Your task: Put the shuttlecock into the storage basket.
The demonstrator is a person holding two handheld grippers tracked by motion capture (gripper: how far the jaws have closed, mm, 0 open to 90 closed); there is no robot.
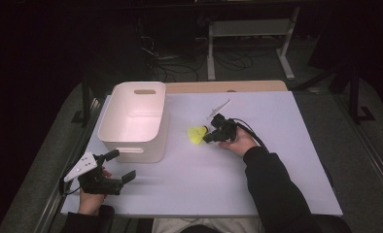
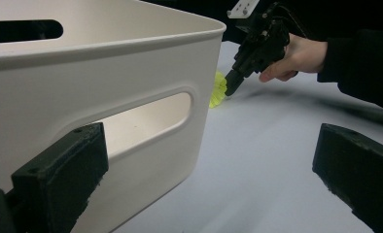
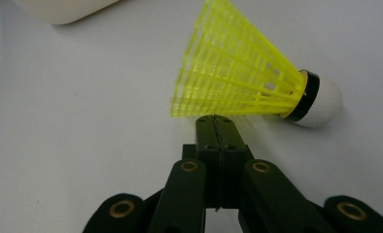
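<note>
A yellow shuttlecock [image 1: 197, 134] with a white cork tip lies on its side on the white table top [image 1: 277, 160], just right of a white plastic bin [image 1: 131, 148]. My right gripper [image 1: 207, 137] is shut, its closed tips touching the lower edge of the shuttlecock [image 3: 238, 73] skirt. Whether they pinch the mesh I cannot tell. In the left gripper view, the right gripper [image 2: 230, 87] points down at the shuttlecock [image 2: 217, 90]. My left gripper [image 1: 122, 166] rests near the front left corner, open and holding nothing, facing the bin's handle slot [image 2: 146, 121].
The bin [image 2: 107, 73] is empty and stands at the table's left. A corner of the bin [image 3: 63, 12] shows in the right gripper view. A dark sleeve [image 1: 272, 189] crosses the front middle. Beyond the far edge are a wooden strip [image 1: 228, 86], cables and desk legs.
</note>
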